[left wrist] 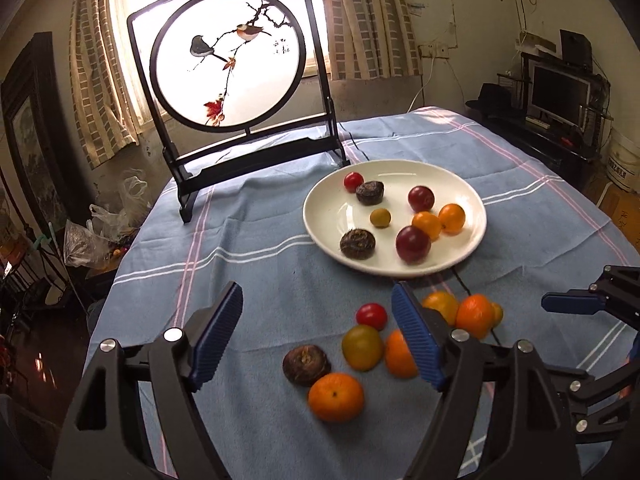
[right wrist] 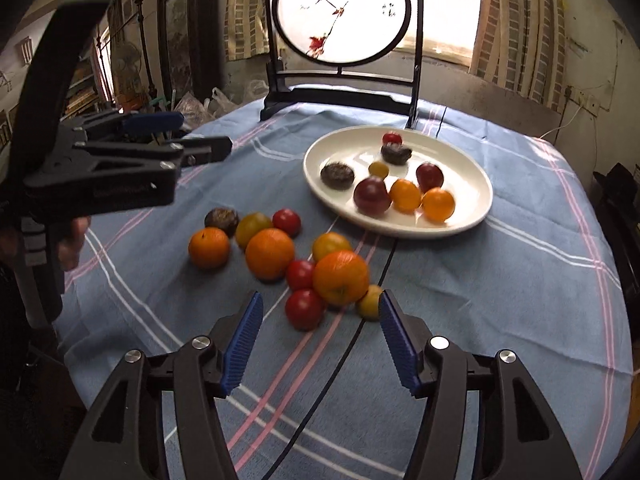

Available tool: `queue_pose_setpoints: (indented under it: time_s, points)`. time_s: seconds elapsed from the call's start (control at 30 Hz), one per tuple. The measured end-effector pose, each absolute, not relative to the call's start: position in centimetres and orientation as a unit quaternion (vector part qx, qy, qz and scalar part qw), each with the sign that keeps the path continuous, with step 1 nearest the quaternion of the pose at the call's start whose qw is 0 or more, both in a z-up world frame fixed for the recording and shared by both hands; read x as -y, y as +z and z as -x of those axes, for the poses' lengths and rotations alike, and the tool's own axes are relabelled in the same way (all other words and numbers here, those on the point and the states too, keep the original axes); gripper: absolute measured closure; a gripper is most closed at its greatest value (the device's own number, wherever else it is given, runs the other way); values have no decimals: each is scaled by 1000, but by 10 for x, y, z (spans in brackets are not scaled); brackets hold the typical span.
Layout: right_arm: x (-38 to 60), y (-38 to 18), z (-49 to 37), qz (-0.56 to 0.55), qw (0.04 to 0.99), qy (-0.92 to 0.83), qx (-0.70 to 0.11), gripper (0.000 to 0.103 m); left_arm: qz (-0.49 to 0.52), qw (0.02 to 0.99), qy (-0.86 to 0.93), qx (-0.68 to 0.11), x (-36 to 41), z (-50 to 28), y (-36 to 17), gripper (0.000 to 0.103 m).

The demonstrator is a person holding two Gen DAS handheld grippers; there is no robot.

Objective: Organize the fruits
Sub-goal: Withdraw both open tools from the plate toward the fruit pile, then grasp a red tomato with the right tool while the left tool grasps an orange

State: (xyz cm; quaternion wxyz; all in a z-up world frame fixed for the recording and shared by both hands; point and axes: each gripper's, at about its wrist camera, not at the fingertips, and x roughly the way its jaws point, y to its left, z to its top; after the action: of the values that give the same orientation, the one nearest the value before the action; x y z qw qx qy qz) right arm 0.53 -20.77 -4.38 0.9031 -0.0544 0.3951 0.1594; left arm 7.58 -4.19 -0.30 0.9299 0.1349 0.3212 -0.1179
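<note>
Sorting is partway done: the white plate already holds several fruits, incl. two plums, two small oranges and two dark rough ones, while a loose cluster of fruit lies on the blue cloth just in front of it. Judging by this, the step in hand is picking the next piece off the cloth.

Left gripper is spread wide, holding nothing, hovering over the near fruits; the greenish tomato and a dark rough fruit sit between its fingers' line of sight.

Right gripper is also spread, empty, aimed at the red tomato and big orange. It's prob. not touching either, but blur makes that hard to tell.

Next move calls for lowering one gripper around a single fruit w/o nudging neighbours, since they're touching and will roll.
</note>
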Motion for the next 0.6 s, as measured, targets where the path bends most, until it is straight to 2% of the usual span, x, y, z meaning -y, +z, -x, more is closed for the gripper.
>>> queue_pose_setpoints:
  time_s: [0.3, 0.47, 0.5, 0.6]
  points:
    - [192, -90, -28, 33, 872, 160, -461, 45, -140, 906, -133, -376, 5, -51, -51, 28]
    - [193, -94, -44, 9, 868, 163, -469, 59, -147, 892, -157, -397, 15, -53, -69, 28]
    - [193, -94, -43, 18, 869, 163, -467, 72, -150, 889, -161, -401, 18, -54, -73, 28]
    - [194, -93, -39, 27, 870, 168, -463, 75, -151, 884, -162, -411, 28, -61, -82, 28]
